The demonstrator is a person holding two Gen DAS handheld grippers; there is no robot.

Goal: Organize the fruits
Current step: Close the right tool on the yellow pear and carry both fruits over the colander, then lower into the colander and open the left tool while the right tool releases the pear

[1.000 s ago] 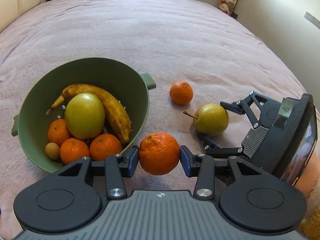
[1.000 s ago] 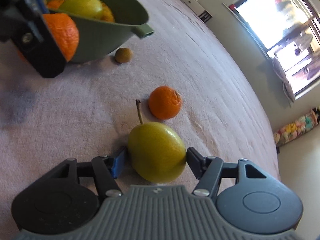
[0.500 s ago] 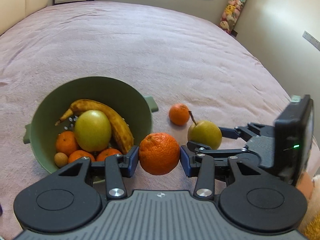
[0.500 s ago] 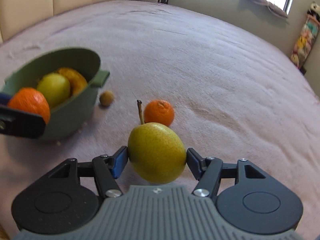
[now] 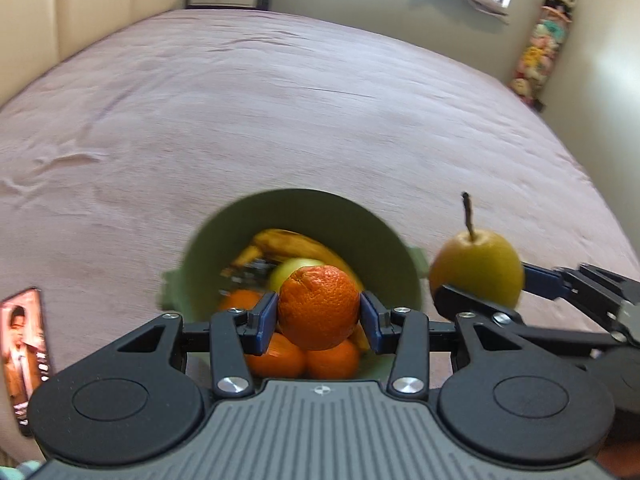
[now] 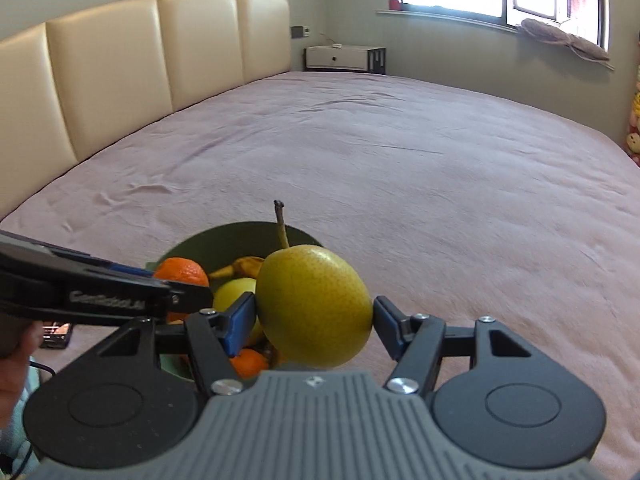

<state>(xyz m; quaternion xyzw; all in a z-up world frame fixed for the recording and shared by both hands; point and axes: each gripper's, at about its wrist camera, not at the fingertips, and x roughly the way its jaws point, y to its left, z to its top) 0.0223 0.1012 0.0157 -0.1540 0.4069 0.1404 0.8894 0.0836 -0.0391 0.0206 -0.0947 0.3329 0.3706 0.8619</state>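
My left gripper (image 5: 319, 316) is shut on an orange (image 5: 318, 307) and holds it above the green bowl (image 5: 376, 240). The bowl holds a banana (image 5: 292, 244), a green apple and several oranges. My right gripper (image 6: 314, 320) is shut on a yellow-green pear (image 6: 314, 306) with its stem up, raised beside the bowl's right rim; the pear also shows in the left wrist view (image 5: 478, 266). In the right wrist view the bowl (image 6: 188, 242) lies below left of the pear, and the held orange (image 6: 182, 272) is over it.
The bowl sits on a wide pink bedspread (image 5: 280, 100). A phone (image 5: 26, 356) lies at the left near the bowl. A padded headboard (image 6: 120, 64) and a nightstand (image 6: 344, 58) stand at the far side. Stuffed toys (image 5: 548, 40) hang at the right wall.
Both grippers have risen and moved over toward the bowl with their fruit. The orange is now above the bowl and the pear is lifted off the bed to the bowl's right rim.
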